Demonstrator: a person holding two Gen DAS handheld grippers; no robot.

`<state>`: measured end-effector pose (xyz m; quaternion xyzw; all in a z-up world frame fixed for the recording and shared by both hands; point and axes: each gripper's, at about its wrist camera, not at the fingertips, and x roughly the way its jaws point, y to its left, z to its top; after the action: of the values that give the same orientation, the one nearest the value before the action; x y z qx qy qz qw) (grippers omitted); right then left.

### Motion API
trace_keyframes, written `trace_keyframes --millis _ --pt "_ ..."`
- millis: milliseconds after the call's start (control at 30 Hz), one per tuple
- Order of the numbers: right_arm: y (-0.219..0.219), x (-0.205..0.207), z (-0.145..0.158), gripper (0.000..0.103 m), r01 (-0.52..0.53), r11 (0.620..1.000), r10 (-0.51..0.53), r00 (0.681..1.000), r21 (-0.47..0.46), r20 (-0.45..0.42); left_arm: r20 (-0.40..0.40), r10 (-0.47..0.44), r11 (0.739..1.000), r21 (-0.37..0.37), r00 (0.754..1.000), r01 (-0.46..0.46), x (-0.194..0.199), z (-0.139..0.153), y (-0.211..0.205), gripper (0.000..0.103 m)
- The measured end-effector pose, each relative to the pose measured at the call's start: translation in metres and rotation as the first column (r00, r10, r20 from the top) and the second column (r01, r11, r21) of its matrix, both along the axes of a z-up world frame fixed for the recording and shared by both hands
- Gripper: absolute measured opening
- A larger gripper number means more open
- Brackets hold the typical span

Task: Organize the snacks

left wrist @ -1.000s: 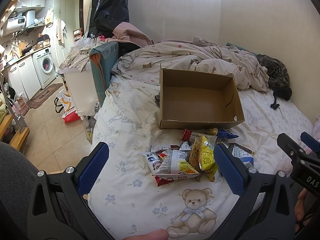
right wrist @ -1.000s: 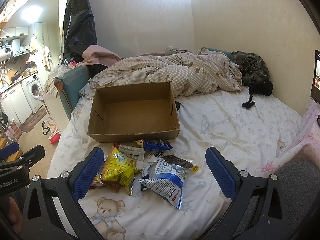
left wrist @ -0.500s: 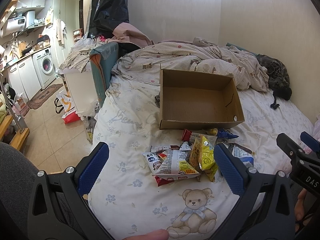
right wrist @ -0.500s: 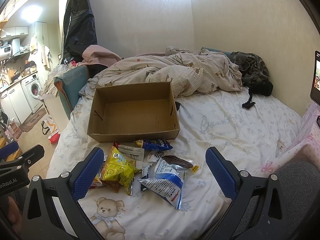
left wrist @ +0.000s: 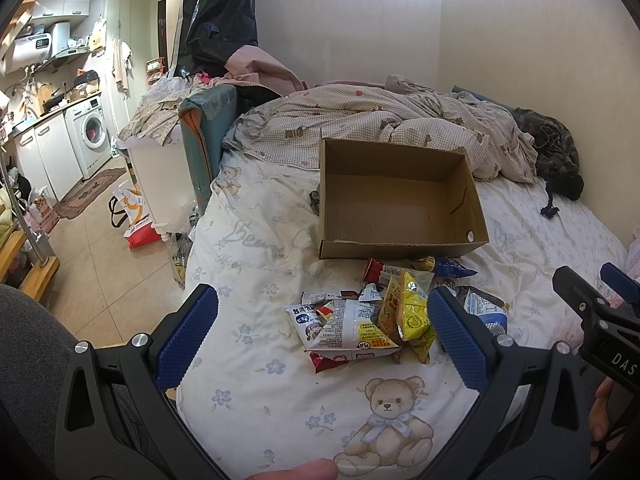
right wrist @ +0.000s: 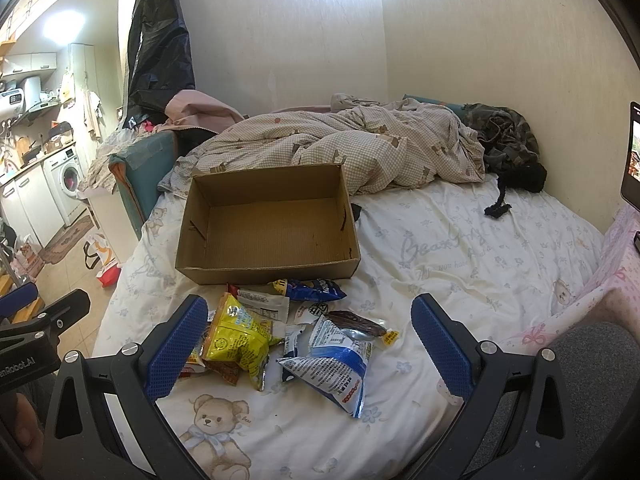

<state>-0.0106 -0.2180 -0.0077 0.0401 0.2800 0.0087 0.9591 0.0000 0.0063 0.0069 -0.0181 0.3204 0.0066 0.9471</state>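
Note:
An empty cardboard box (left wrist: 396,208) (right wrist: 268,232) sits open on the bed. In front of it lies a heap of snack packets: a yellow bag (left wrist: 410,312) (right wrist: 236,338), a white bag (left wrist: 348,328), a blue-and-white bag (right wrist: 334,360), a dark blue packet (right wrist: 312,289) and several smaller ones. My left gripper (left wrist: 322,334) is open and empty, held just short of the heap. My right gripper (right wrist: 306,344) is open and empty, also near the heap. Each gripper shows at the edge of the other's view.
A rumpled checked quilt (right wrist: 340,152) and dark clothing (right wrist: 508,148) lie behind the box against the wall. The bed's left edge drops to a tiled floor (left wrist: 96,280) with a red bag. A pink-covered object (right wrist: 592,292) lies at the right.

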Motion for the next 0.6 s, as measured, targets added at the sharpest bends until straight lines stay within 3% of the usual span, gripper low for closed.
trace_keyframes --millis 600 --pt "-0.0035 0.0015 0.0011 0.103 -0.001 1.000 0.001 1.000 -0.001 -0.002 0.001 0.001 1.000 0.002 1.000 -0.001 -0.0003 -0.0017 -0.0016 0.103"
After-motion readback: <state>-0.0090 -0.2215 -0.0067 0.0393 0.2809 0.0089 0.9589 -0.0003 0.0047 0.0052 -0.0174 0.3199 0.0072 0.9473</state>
